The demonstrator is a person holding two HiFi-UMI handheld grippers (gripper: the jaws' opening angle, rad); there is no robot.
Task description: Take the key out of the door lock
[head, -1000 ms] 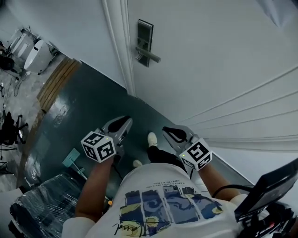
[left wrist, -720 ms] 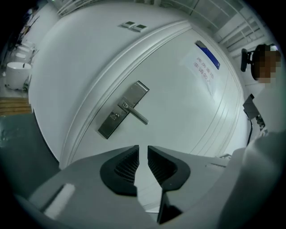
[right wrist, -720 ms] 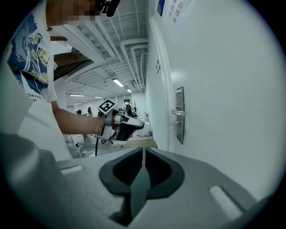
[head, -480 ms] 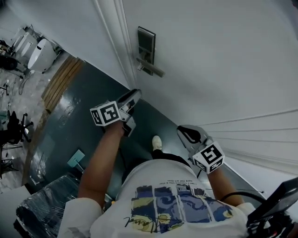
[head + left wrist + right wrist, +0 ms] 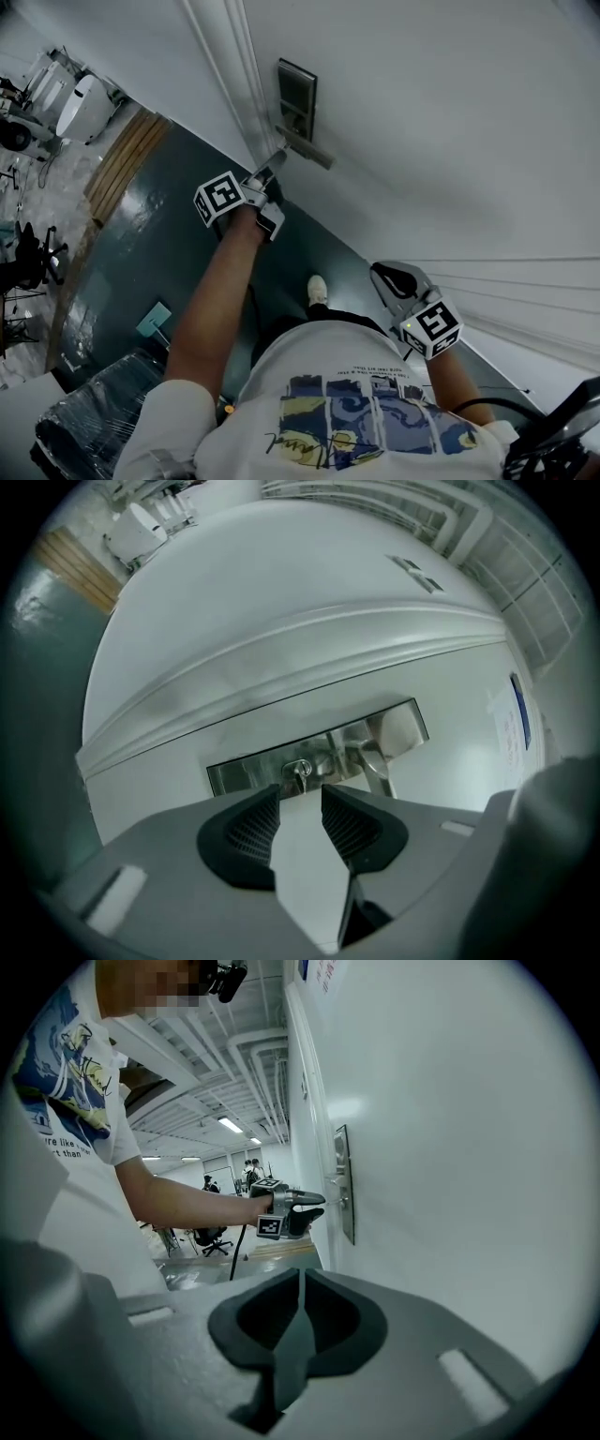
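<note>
A metal lock plate (image 5: 296,92) with a lever handle (image 5: 307,150) sits on the white door (image 5: 450,141). In the left gripper view a small key (image 5: 300,772) sticks out of the plate (image 5: 244,769), left of the handle (image 5: 377,757). My left gripper (image 5: 302,803) points straight at the key. Its jaws have just been opening and stand open, with the key just ahead of the tips and nothing pressed between the pads. From the head view the left gripper (image 5: 274,187) is right below the handle. My right gripper (image 5: 302,1288) is shut and empty, low beside the door (image 5: 389,279).
The dark green floor (image 5: 159,234) runs along the door, with wooden planks (image 5: 117,164) and white equipment (image 5: 75,108) at far left. A plastic-wrapped bundle (image 5: 89,422) lies at lower left. The person's shoe (image 5: 317,289) is near the door. Office chairs (image 5: 211,1239) stand further back.
The left gripper has travelled from beside the body up to the lock, rolled over, and opened its jaws. The right gripper has shifted a little to the right along the door.
</note>
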